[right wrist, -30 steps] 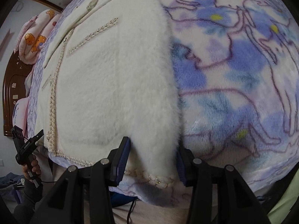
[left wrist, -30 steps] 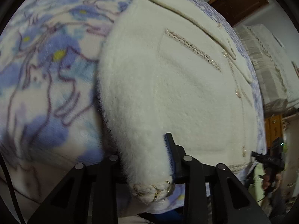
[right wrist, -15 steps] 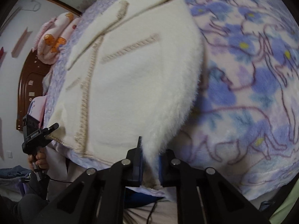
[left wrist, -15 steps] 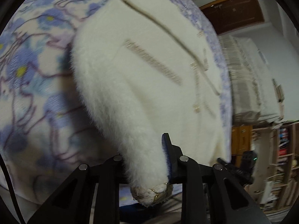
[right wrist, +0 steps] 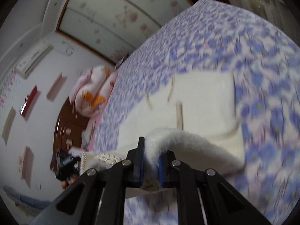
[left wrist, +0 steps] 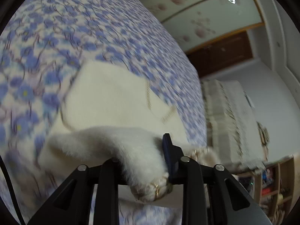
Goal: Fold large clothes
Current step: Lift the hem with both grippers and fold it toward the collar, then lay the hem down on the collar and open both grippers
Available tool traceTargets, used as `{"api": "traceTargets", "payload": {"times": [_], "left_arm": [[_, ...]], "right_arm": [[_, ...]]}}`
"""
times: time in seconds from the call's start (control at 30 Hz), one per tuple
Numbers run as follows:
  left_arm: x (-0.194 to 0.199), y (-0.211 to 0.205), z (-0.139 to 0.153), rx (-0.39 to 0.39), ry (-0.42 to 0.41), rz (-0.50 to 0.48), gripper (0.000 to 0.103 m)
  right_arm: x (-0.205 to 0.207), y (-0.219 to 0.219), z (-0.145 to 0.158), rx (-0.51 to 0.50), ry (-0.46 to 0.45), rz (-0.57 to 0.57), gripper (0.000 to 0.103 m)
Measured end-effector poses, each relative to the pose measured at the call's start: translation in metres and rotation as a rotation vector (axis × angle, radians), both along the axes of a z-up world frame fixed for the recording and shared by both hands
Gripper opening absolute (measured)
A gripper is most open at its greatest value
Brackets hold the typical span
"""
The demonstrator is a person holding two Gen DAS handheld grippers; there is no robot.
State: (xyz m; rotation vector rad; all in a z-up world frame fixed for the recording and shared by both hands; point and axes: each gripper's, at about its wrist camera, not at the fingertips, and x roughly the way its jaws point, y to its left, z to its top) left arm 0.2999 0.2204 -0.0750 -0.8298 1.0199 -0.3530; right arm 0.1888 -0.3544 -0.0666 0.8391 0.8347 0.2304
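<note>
Two hand-held grippers clamp fuzzy white coat (left wrist: 112, 97) cuffs, above blanket (left wrist: 56, 37).

Motion blur smears the floral blanket (left wrist: 116, 30) and the cream coat (left wrist: 112, 97) — trim reads only as streaks; the left gripper's (left wrist: 142, 161) left pad hides behind fluffy sleeve; bookshelf contents (left wrist: 270, 183) too small to identify; the other gripper (right wrist: 65, 165), seen from the right wrist, is blurred.

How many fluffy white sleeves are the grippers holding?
2. The left gripper pinches one fluffy white coat sleeve near its gold-trimmed cuff; the right gripper pinches the other fluffy white sleeve. Both are lifted over the blue flowered blanket.
</note>
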Motion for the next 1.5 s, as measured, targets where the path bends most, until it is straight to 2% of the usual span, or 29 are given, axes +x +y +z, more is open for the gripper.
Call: {"api": "traceTargets", "payload": {"times": [0.03, 0.07, 0.1, 0.13, 0.17, 0.2, 0.23, 0.3, 0.33, 0.4, 0.47, 0.73, 0.8, 0.93, 1.03, 1.1, 1.13, 1.17, 1.23, 1.37, 1.5], "left_arm": [[0.022, 0.007, -0.007, 0.005, 0.028, 0.027, 0.041], [0.041, 0.011, -0.013, 0.004, 0.047, 0.039, 0.059], [0.06, 0.015, -0.024, 0.0, 0.068, 0.072, 0.072], [0.07, 0.017, -0.031, 0.011, 0.077, 0.102, 0.09], [0.08, 0.02, -0.038, 0.03, 0.083, 0.134, 0.091], [0.091, 0.021, -0.049, 0.057, 0.1, 0.152, 0.091], [0.099, 0.022, -0.061, 0.081, 0.115, 0.141, 0.091], [0.111, 0.021, -0.082, 0.143, 0.157, 0.128, 0.091], [0.116, 0.02, -0.09, 0.183, 0.167, 0.108, 0.091], [0.124, 0.015, -0.103, 0.242, 0.158, 0.064, 0.091], [0.13, 0.01, -0.108, 0.296, 0.131, 0.012, 0.088], [0.152, -0.015, -0.114, 0.489, 0.025, -0.175, 0.069], [0.152, -0.021, -0.114, 0.54, -0.007, -0.23, 0.068], [0.151, -0.028, -0.119, 0.591, -0.032, -0.308, 0.067], [0.158, -0.025, -0.127, 0.579, -0.017, -0.305, 0.064], [0.162, -0.023, -0.128, 0.567, -0.012, -0.281, 0.052], [0.164, -0.023, -0.129, 0.563, -0.009, -0.269, 0.034], [0.165, -0.023, -0.13, 0.579, -0.001, -0.246, 0.015], [0.163, -0.025, -0.128, 0.61, -0.005, -0.223, 0.008], [0.137, -0.045, -0.107, 0.757, -0.106, -0.226, 0.006], [0.121, -0.049, -0.074, 0.832, -0.172, -0.173, 0.006]], "right_arm": [[0.019, -0.004, -0.004, 0.006, 0.015, -0.026, 0.015], [0.038, -0.012, -0.015, 0.015, 0.044, -0.054, 0.019], [0.056, -0.018, -0.029, 0.024, 0.079, -0.061, 0.022], [0.07, -0.022, -0.043, 0.013, 0.118, -0.054, 0.032], [0.079, -0.021, -0.056, -0.029, 0.152, -0.071, 0.047], [0.086, -0.023, -0.065, -0.077, 0.178, -0.087, 0.053], [0.094, -0.025, -0.078, -0.098, 0.198, -0.095, 0.056], [0.102, -0.034, -0.099, -0.046, 0.219, -0.111, 0.056], [0.103, -0.039, -0.106, -0.064, 0.232, -0.129, 0.056], [0.109, -0.039, -0.116, -0.18, 0.244, -0.134, 0.056], [0.116, -0.035, -0.122, -0.277, 0.247, -0.103, 0.056], [0.144, -0.021, -0.145, -0.421, 0.245, 0.007, 0.056], [0.149, -0.016, -0.148, -0.434, 0.247, 0.036, 0.056], [0.154, -0.006, -0.156, -0.491, 0.252, 0.074, 0.056], [0.156, -0.004, -0.161, -0.502, 0.245, 0.077, 0.054], [0.155, -0.004, -0.163, -0.513, 0.241, 0.055, 0.044], [0.154, -0.004, -0.163, -0.525, 0.244, 0.045, 0.024], [0.154, -0.003, -0.163, -0.545, 0.247, 0.037, 0.01], [0.148, 0.003, -0.157, -0.59, 0.22, 0.032, 0.009], [0.127, 0.027, -0.136, -0.757, 0.131, 0.017, 0.008], [0.108, 0.036, -0.104, -0.805, 0.037, -0.034, 0.007]]}}
